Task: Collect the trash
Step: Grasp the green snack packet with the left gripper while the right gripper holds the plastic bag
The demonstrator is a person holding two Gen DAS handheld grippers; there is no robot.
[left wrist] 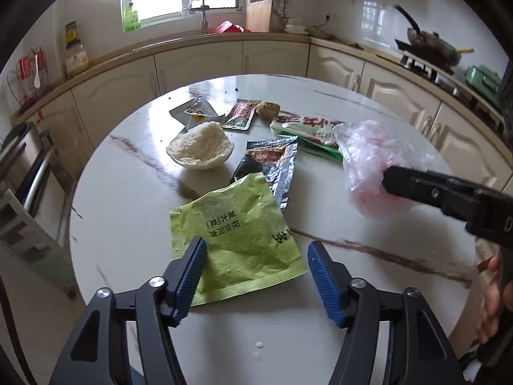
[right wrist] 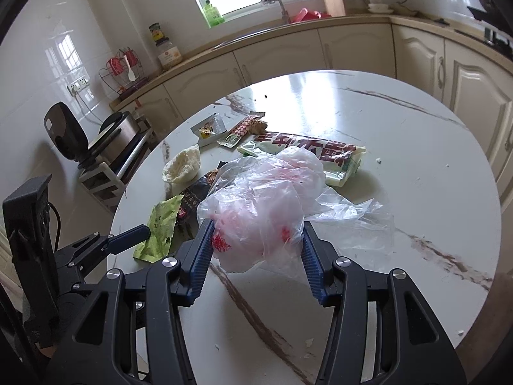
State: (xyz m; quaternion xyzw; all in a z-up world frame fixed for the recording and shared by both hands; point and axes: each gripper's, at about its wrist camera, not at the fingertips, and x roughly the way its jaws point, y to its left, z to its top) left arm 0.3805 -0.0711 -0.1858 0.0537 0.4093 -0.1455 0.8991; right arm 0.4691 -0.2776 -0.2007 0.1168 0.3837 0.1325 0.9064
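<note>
Round marble table (left wrist: pixel 320 304) fills both views, trash scattered across its middle. Left gripper (left wrist: pixel 255 276) at bottom centre of the left view, jaws wide, straddling the near end of a green packet (left wrist: pixel 237 240) that lies flat on the table; pads not touching it, looks lined up for a pinch. Right gripper (right wrist: pixel 256 256) at bottom centre of the right view, jaws fairly wide with a crumpled plastic bag (right wrist: pixel 263 205) bulging between them. Bag touches both pads, but can't tell if it is actually clamped or just resting there; probably the bag is meant as the collecting sack, so it sits near the pile. In the left view the same bag (left wrist: pixel 368 157) shows at right centre with the right gripper's finger in front of it.

Other trash, all in the left view:
- half bun (left wrist: pixel 200 149), centre left, cut side up
- black foil wrapper (left wrist: pixel 272 163), just behind the green packet, edges overlapping
- long white and green wrapper (left wrist: pixel 304 131), upper right of pile, partly under the bag
- small red sachet (left wrist: pixel 240 115) and silver sachet (left wrist: pixel 192 110), far side
- brown food lump (left wrist: pixel 268 109) beside the red sachet

Nothing bagged yet as far as visible.
</note>
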